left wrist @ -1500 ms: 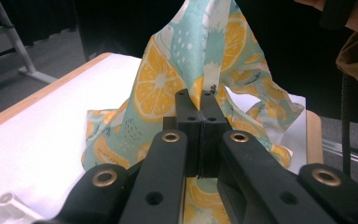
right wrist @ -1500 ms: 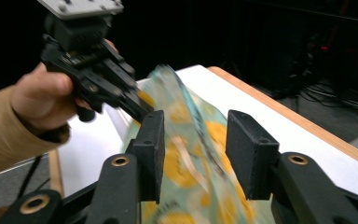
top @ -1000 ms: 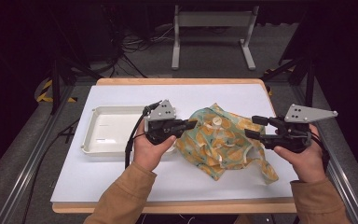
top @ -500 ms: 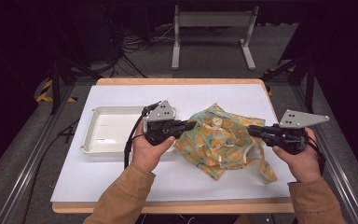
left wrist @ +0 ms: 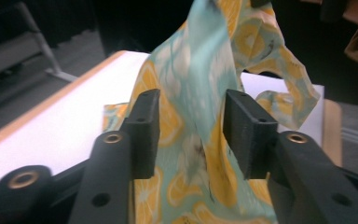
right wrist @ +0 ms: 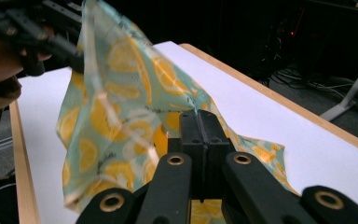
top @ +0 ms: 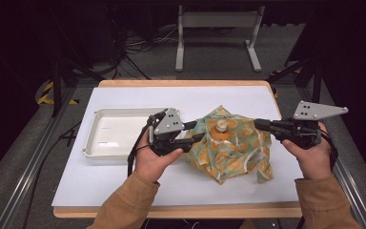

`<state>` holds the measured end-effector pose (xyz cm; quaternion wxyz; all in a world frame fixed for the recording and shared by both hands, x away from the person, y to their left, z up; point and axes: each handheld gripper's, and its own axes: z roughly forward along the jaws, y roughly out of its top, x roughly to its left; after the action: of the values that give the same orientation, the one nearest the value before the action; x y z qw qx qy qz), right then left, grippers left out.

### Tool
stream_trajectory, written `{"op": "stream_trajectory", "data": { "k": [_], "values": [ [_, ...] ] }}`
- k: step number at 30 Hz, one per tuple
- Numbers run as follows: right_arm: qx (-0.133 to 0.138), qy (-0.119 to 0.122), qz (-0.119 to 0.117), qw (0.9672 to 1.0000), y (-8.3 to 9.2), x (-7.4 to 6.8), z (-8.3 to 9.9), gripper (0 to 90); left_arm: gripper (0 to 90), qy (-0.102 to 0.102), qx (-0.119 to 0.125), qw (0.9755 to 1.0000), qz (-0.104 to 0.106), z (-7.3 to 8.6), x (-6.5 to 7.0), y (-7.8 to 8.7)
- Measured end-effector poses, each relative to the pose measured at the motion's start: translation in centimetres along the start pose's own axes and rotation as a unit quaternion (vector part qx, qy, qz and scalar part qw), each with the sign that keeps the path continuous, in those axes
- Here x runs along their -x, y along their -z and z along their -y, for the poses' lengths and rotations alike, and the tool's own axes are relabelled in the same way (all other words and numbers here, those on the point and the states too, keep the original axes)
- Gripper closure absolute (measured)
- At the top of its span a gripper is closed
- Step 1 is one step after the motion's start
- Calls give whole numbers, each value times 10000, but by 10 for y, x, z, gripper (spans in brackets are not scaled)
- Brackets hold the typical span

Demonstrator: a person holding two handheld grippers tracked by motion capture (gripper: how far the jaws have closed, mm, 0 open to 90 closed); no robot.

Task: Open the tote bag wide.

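Lemon-print cloth (top: 231, 148) sits on the white table sheet (top: 124, 181), just right of the white tray (top: 119, 136), draped over a small bottle whose cap (top: 222, 126) pokes out at the cloth's middle. Looks like the cloth is being wrapped around or pulled off the bottle; can't tell which.

Right gripper (top: 259, 124) is at the cloth's right edge, jaws clenched flat together on a pinch of cloth (right wrist: 121, 107). The right gripper view shows fabric rising from the closed pads (right wrist: 200, 135), so this side is likely held to keep the cloth taut.

Left gripper (top: 198, 131) is at the cloth's left edge, and its jaws have just been opening. In the left gripper view, cloth (left wrist: 191, 93) hangs between the parted pads (left wrist: 144, 126), not pressed, so it's released, probably to regrip.

The tray, left of the cloth, holds nothing visible.
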<state>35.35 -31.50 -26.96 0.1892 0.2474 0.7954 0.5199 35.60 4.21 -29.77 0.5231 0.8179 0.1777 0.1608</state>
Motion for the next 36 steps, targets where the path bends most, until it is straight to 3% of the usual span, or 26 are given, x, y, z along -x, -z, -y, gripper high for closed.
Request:
{"op": "stream_trajectory", "data": {
  "k": [1, 2, 8, 13, 15, 16, 17, 19, 24, 30, 36],
  "values": [
    [16, 3, -1, 10000, -1, 0, -2, 900, 515, -24, 6, 9999, -108, -1, 4, 2],
    [22, -4, -12, 10000, -1, 0, -4, 900, 498, -152, 45, 9991, -392, -3, 11, 8],
    [55, -17, -17, 10000, -4, -1, -9, 900, 483, -202, 325, 9981, -481, -8, 27, 22],
    [92, -92, 4, 9999, -7, 2, -12, 900, 498, -363, 488, 9980, -181, -13, 46, 28],
    [92, -125, -5, 9999, -8, 3, -13, 900, 508, -419, 522, 9977, 61, -15, 55, 27],
    [92, -125, -5, 9999, -8, 3, -13, 900, 509, -419, 522, 9977, 61, -15, 55, 27],
    [98, -131, -17, 9999, -10, 3, -14, 900, 510, -427, 505, 9974, 277, -17, 60, 24],
    [104, -137, -28, 9998, -12, 3, -15, 900, 518, -438, 457, 9970, 451, -17, 64, 18],
    [132, -174, -49, 9997, -13, 4, -17, 900, 515, -389, 344, 9963, 681, -17, 63, 5],
    [213, -236, -80, 9995, -15, 7, -17, 900, 419, -226, 51, 9960, 867, -14, 57, -20],
    [320, -226, -135, 9991, -15, 5, -19, 900, 400, 69, -180, 9971, 730, -10, 43, -43]
  ]
}}
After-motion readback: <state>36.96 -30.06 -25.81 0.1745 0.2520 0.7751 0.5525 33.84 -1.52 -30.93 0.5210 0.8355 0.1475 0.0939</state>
